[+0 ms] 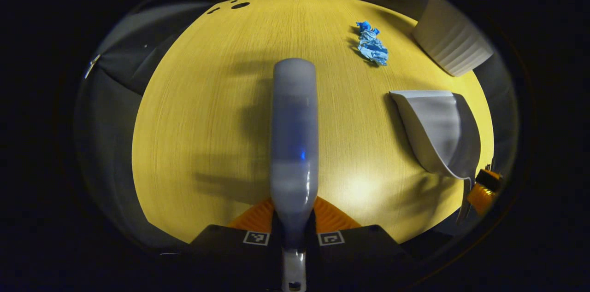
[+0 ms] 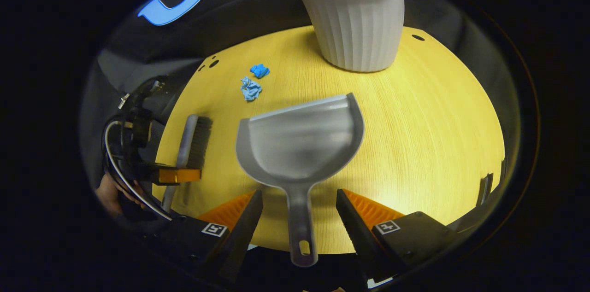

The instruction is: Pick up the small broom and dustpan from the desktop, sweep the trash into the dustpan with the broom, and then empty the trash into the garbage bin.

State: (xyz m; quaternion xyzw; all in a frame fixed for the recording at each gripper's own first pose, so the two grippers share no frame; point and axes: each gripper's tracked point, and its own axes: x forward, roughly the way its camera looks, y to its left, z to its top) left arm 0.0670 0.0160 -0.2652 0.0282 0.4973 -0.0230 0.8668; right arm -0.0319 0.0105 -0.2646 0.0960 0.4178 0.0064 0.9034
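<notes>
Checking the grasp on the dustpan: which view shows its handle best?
The right gripper view: the dustpan lies centred, its handle running down between the open jaws of the right gripper. The left gripper view shows only its scoop at the edge, handle mostly hidden.

Grey broom [image 1: 295, 144] held off desk; grey dustpan [image 2: 299, 142] flat, handle near; blue trash [image 2: 251, 88] possibly paper.
</notes>
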